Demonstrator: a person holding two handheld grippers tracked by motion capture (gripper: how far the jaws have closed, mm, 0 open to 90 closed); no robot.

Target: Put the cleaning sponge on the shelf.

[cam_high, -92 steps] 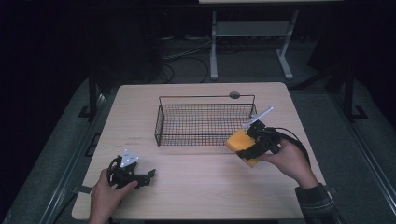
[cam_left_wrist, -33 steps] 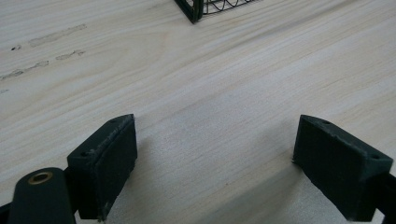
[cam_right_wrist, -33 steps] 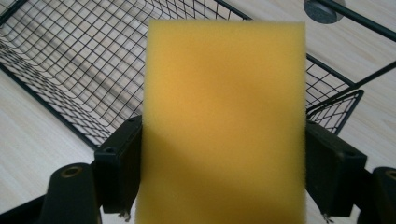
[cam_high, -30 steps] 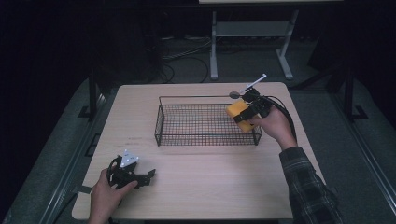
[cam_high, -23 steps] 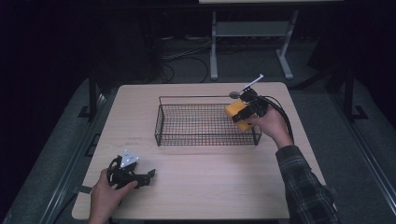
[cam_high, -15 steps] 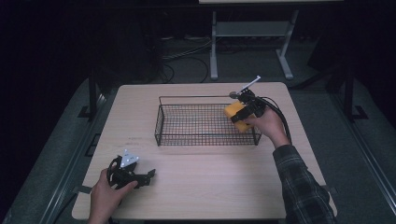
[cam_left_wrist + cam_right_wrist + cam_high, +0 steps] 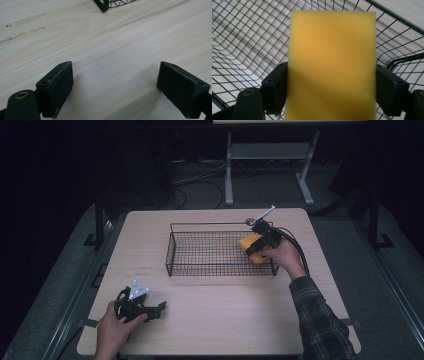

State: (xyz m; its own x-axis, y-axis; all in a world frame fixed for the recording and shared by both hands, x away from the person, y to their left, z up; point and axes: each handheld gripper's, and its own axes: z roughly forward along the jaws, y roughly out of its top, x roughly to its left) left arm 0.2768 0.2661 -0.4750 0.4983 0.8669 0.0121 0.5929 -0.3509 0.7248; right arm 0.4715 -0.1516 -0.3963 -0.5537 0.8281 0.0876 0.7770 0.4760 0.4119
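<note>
A dark room with cables and a white stand on the floor lies behind a pale wooden worktop (image 7: 220,320). In the high view a black wire basket (image 7: 220,270) stands at the middle of it. The right gripper (image 7: 261,242) is at the basket's right end, holding a yellow sponge (image 7: 248,242) over the inside, just within the right wall. The left gripper (image 7: 150,309) rests on the worktop well apart from the basket, toward its near-left corner.

In the left gripper view the jaws stand wide with bare wood between them; the basket's corner (image 7: 103,5) shows at the top.

In the right gripper view the jaws clamp the sponge (image 7: 332,65) by its two long sides, its long axis running straight out from the jaws, with the basket's mesh floor (image 7: 249,37) beyond it. Letting go would likely drop it inside.
</note>
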